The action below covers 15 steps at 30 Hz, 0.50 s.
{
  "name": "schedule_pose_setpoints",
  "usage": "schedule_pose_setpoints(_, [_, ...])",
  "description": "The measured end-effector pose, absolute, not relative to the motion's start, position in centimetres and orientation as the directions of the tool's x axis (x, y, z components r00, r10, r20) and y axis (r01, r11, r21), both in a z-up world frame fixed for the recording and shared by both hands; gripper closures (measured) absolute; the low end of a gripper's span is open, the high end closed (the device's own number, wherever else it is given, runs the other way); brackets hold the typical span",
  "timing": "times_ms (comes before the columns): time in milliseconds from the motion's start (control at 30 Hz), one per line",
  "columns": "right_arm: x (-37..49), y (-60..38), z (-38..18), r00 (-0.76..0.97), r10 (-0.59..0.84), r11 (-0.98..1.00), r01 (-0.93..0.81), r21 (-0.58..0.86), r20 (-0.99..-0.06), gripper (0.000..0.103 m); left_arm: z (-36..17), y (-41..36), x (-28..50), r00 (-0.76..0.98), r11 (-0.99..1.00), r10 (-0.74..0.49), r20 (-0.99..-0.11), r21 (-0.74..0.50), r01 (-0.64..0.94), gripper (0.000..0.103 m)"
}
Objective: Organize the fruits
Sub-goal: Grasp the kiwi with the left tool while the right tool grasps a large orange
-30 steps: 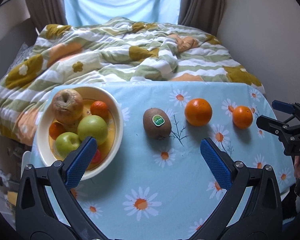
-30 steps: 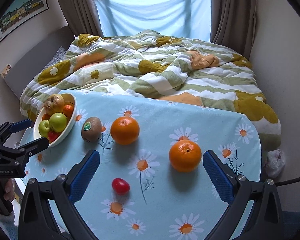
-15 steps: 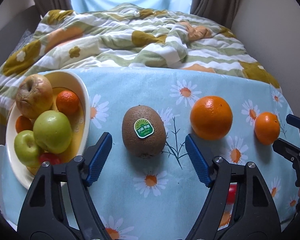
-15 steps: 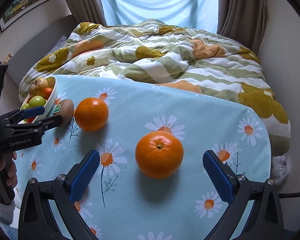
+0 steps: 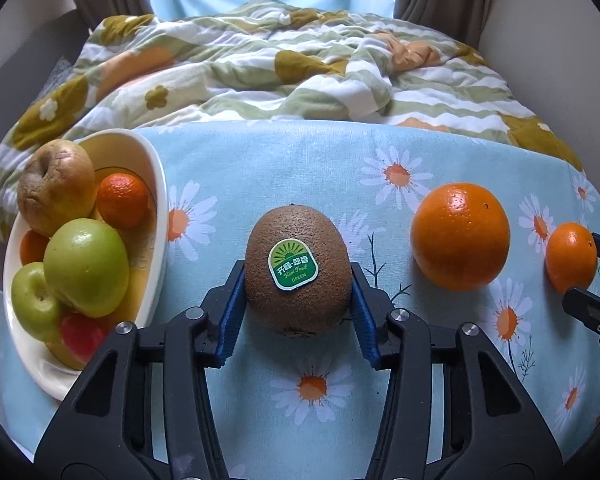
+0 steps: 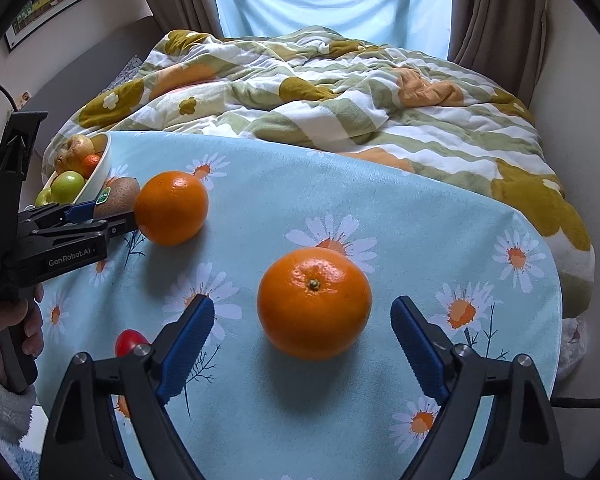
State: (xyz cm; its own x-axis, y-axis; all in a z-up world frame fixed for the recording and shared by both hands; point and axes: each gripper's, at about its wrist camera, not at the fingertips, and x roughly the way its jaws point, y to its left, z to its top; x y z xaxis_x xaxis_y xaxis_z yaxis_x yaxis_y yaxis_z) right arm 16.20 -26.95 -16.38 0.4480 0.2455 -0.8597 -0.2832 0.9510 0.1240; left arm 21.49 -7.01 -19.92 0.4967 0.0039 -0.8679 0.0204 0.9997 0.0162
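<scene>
With the left gripper [image 5: 298, 308] just closed onto the kiwi [image 5: 298, 268] and the right gripper [image 6: 302, 330] narrowing, not yet touching, around the orange [image 6: 314, 302], either round fruit could be squeezed out and rolled off the table [image 6: 380, 208].

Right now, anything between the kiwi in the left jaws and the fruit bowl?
Nothing visible. The kiwi sits on bare tablecloth beside the bowl, with only cloth between them. The left gripper has just been closing its jaws onto the kiwi's sides.
</scene>
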Motion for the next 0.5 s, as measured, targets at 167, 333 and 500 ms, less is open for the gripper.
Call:
schedule_pose_setpoints(167, [16.3, -26.8, -16.5, 0.451, 0.245, 0.951, -0.285, 0.122, -0.858, 0.015, -19.8, -7.0, 21.1, 0.497, 0.999, 0.002, -0.868, 0.026, 0.04, 0.051])
schedule_pose_setpoints(333, [16.4, -26.6, -16.5, 0.453, 0.246, 0.95, -0.287, 0.121, -0.857, 0.015, -19.7, -7.1, 20.1, 0.49, 0.999, -0.009, -0.872, 0.014, 0.044, 0.051])
schedule_pose_setpoints(500, [16.7, -26.5, -16.6, 0.459, 0.246, 0.95, -0.287, 0.12, -0.854, 0.016, -19.7, -6.8, 18.9, 0.486, 0.999, -0.021, -0.874, -0.003, 0.037, 0.052])
